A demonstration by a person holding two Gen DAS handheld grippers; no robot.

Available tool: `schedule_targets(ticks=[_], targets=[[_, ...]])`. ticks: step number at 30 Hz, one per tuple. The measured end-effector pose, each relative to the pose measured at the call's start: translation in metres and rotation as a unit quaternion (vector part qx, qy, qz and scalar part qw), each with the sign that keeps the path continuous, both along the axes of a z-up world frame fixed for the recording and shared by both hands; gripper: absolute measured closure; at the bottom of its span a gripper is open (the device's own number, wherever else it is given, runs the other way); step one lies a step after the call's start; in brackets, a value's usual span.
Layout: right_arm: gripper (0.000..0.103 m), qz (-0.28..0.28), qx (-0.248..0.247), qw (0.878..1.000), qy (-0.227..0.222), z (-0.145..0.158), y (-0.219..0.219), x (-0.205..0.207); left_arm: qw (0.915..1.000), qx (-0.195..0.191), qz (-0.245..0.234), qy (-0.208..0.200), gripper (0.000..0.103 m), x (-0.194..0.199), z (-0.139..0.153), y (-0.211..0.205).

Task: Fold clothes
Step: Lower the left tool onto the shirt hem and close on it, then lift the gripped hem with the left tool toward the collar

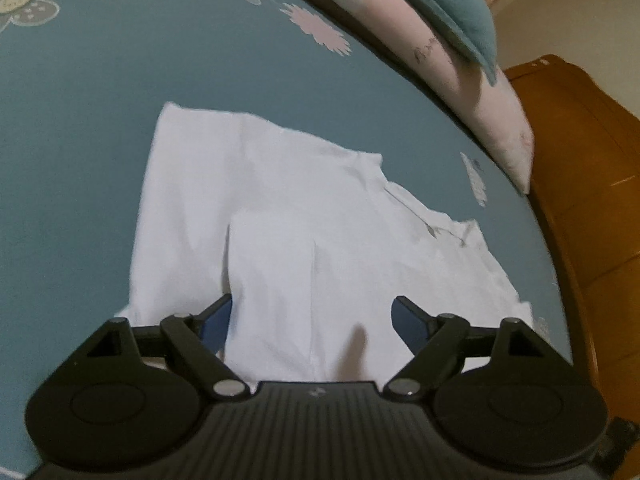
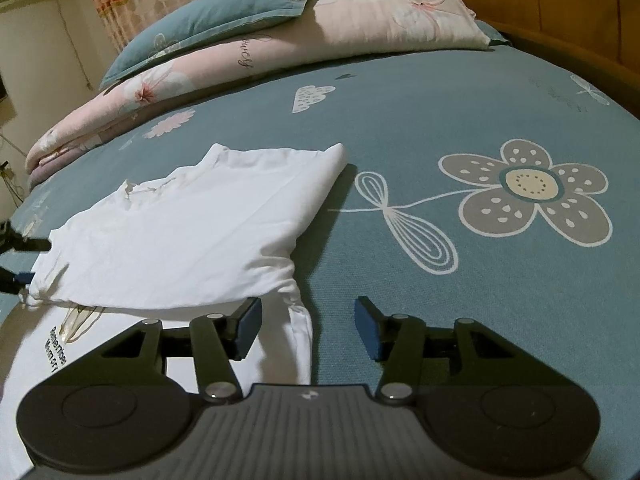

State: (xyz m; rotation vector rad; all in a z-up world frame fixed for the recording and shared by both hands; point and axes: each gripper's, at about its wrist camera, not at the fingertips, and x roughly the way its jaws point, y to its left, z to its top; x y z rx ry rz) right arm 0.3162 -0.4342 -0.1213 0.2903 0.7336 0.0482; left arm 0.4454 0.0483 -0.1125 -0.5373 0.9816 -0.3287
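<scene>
My right gripper [image 2: 309,326] body hides the shirt [image 2: 180,236] hem; its print [image 2: 54,350], at eight o'clock, is cut off.

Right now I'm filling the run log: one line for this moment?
task: fold clothes | white shirt: partly folded on bed | left hand-held gripper: open over shirt | right hand-held gripper: open, at shirt edge
</scene>
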Motion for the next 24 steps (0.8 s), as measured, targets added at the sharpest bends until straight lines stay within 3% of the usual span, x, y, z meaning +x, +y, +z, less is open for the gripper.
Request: schedule_targets(ticks=[4, 9, 10, 11, 12, 17, 20, 24], targets=[[0.046, -0.001, 0.001, 1.0, -0.001, 0.0, 0.0, -0.001, 0.9996, -0.025, 0.007, 0.006, 0.02, 0.009, -0.003, 0.01], [0.045, -0.003, -0.005, 1.0, 0.0, 0.0, 0.003, 0.0, 0.9999, 0.009, -0.002, -0.01, 0.021, 0.021, 0.005, -0.001], [0.045, -0.003, -0.006, 1.0, 0.0, 0.0, 0.004, 0.001, 0.9997, 0.019, -0.004, -0.015, 0.031, 0.02, 0.007, -0.002], [0.045, -0.002, -0.006, 1.0, 0.0, 0.0, 0.004, 0.001, 0.9994, 0.029, -0.005, -0.019, 0.059, 0.019, 0.009, -0.004], [0.045, -0.002, -0.005, 1.0, 0.0, 0.0, 0.003, 0.001, 0.9989, 0.039, -0.007, -0.024, 0.079, 0.018, 0.012, -0.006], [0.044, -0.003, -0.005, 1.0, -0.001, 0.0, 0.003, 0.001, 0.9949, 0.089, -0.014, -0.045, 0.094, 0.014, 0.024, -0.016], [0.044, -0.003, -0.007, 1.0, -0.001, 0.0, 0.004, 0.001, 0.9909, 0.12, -0.019, -0.059, 0.096, 0.011, 0.031, -0.021], [0.044, 0.0, -0.012, 1.0, -0.001, 0.001, 0.004, 0.0, 0.9885, 0.132, -0.013, -0.073, 0.096, 0.005, 0.039, -0.021]])
